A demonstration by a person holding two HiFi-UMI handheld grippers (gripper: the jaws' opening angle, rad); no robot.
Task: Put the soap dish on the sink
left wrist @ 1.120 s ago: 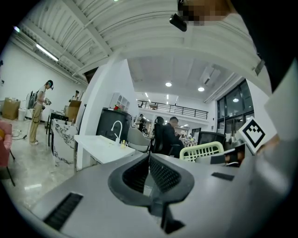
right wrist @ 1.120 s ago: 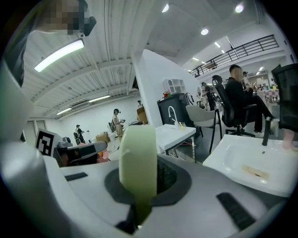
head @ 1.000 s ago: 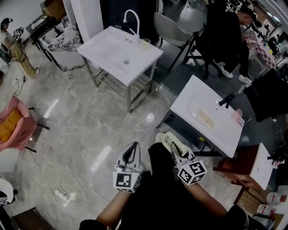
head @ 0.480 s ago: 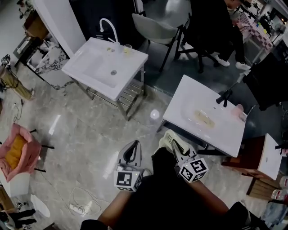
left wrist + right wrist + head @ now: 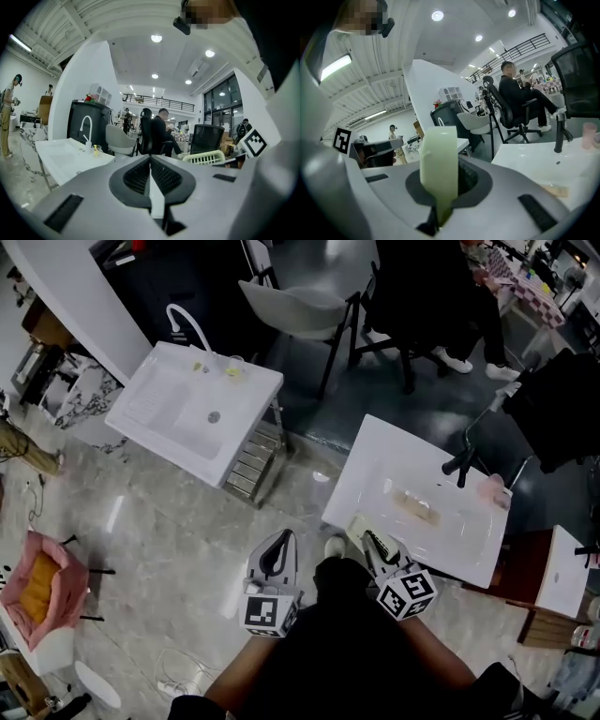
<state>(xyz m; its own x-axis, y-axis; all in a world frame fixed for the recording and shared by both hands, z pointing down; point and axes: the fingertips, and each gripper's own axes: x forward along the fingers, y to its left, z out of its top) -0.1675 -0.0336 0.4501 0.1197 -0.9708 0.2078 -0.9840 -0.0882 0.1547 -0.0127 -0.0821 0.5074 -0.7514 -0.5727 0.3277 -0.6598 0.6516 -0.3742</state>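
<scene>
Soap dish (image 5: 438, 161), pale green: pinched edge-on in right tongs (image 5: 444, 190), held at the white sink's (image 5: 375, 465) near edge. Left tongs (image 5: 150, 174) closed, empty. Step, likely: carry-in. Next: reach over the rim, lower flat, release.

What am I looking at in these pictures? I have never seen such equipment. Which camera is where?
A person holds a two-jaw tool in each hand. The downward picture comes from a camera on the person's head; the other two come from cameras riding on the tools. The left tool is shut and empty. The right tool is shut on a pale green soap dish. Near it stands a white sink with a black faucet, a pink cup and something beige in its basin.
</scene>
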